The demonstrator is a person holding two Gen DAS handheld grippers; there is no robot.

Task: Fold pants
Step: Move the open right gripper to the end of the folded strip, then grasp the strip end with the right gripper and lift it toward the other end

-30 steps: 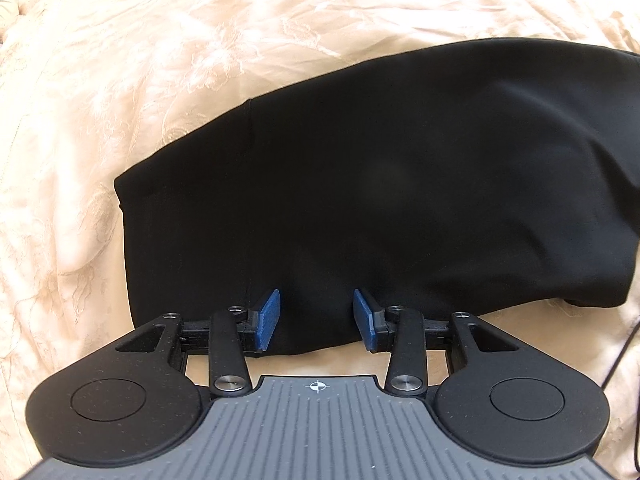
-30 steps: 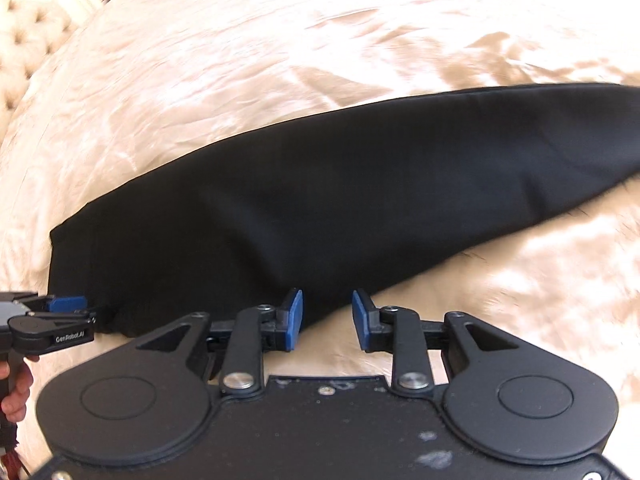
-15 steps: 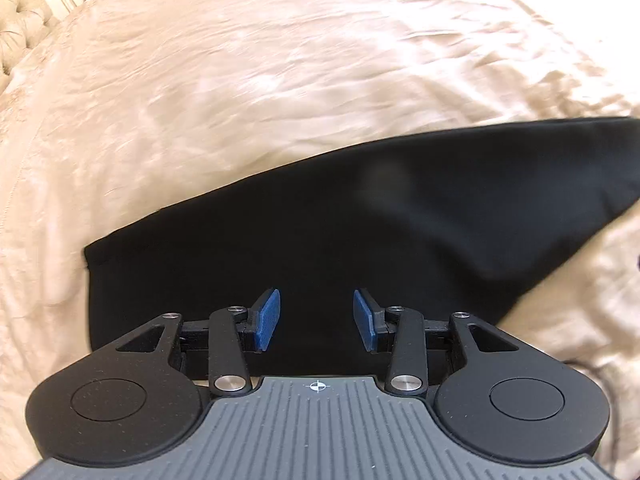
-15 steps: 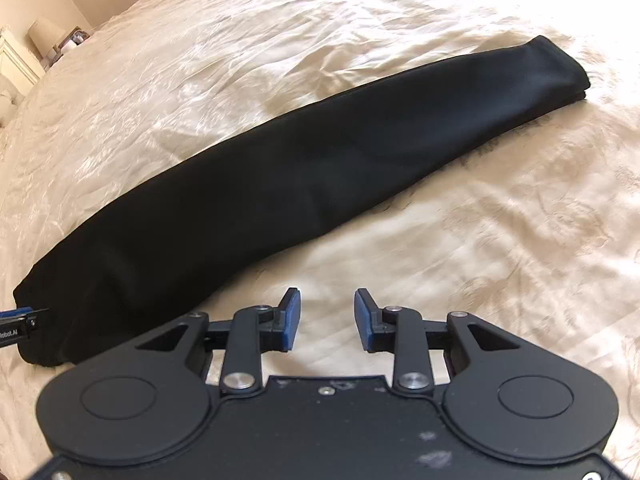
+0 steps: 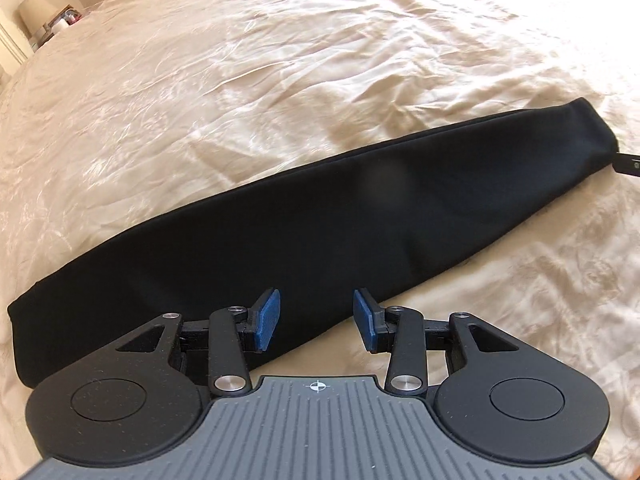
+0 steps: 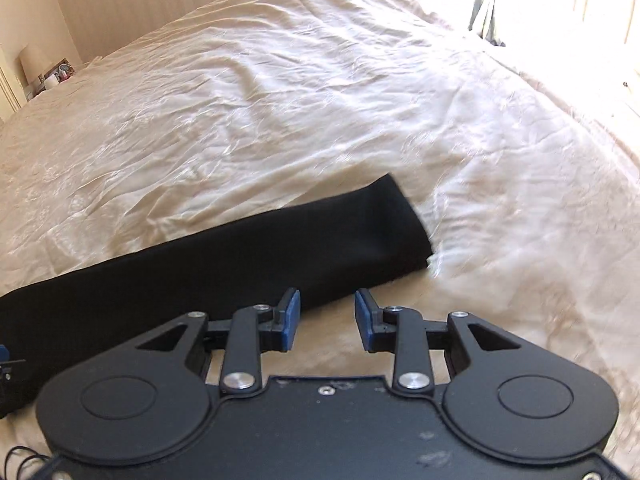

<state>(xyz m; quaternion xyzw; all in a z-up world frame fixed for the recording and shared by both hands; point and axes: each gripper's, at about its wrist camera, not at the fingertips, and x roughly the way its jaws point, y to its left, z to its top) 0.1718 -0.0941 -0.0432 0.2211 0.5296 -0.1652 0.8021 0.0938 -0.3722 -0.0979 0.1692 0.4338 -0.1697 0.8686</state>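
The black pants (image 5: 320, 216) lie on the bed as one long narrow strip, legs stacked, running from near left to far right. In the right wrist view the pants (image 6: 240, 256) end at a squared edge right of centre. My left gripper (image 5: 316, 320) is open and empty, above the strip's near edge toward its left end. My right gripper (image 6: 327, 318) is open and empty, just off the near edge of the strip toward its right end. A bit of the right gripper (image 5: 628, 164) shows at the far right of the left wrist view.
The cream satin bedspread (image 6: 280, 100) is wrinkled and covers the whole bed. A lamp and small items (image 6: 44, 68) stand on a nightstand at the far left. Window light and dark hanging items (image 6: 488, 20) are beyond the bed's far right edge.
Both grippers have pulled back and risen from the pants; the views now take in the whole strip. The right gripper has shifted toward the strip's right end. Both stayed open.
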